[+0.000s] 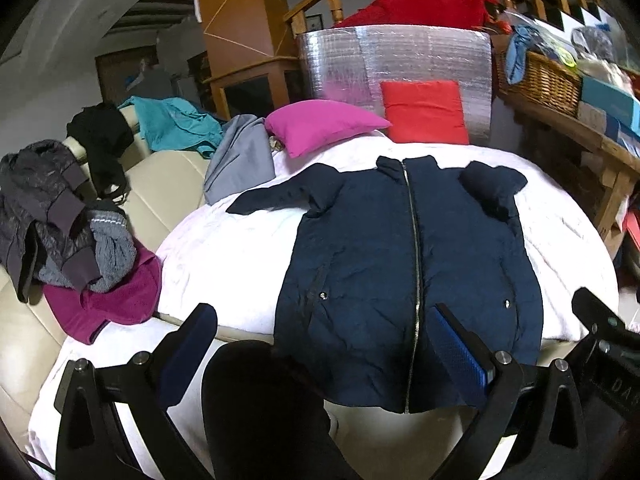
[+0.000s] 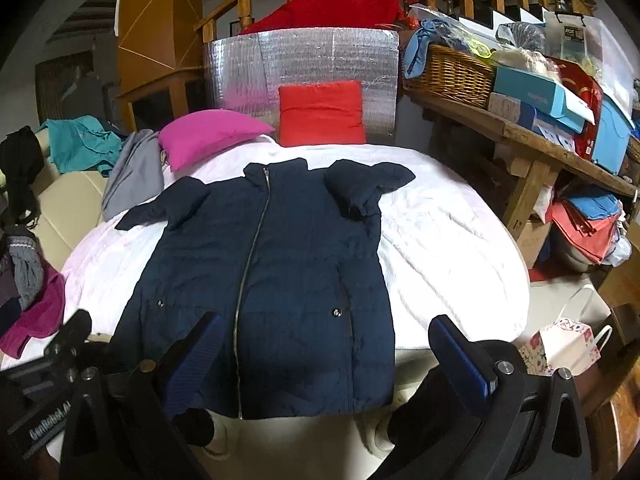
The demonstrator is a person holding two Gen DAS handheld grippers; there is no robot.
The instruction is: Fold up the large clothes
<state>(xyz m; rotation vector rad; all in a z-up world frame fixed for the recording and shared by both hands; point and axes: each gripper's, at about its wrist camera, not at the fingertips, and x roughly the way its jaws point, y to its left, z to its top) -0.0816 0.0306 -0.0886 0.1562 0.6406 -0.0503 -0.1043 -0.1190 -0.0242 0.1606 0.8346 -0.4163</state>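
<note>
jacket lies flat, zipped, in the centre of both frames on the white bed, hem hanging off the near edge. left tool gapes wide with nothing between its pads, and right tool does the same, both hovering at the hem. risk, as i judge it: the puffy fabric slips from a shallow pinch, or the overhanging hem drags the coat off. the bunched sleeve, upper right, could fold in lumpy. count: one jacket, two sleeves, two snaps, two pillows, pink and red.
</note>
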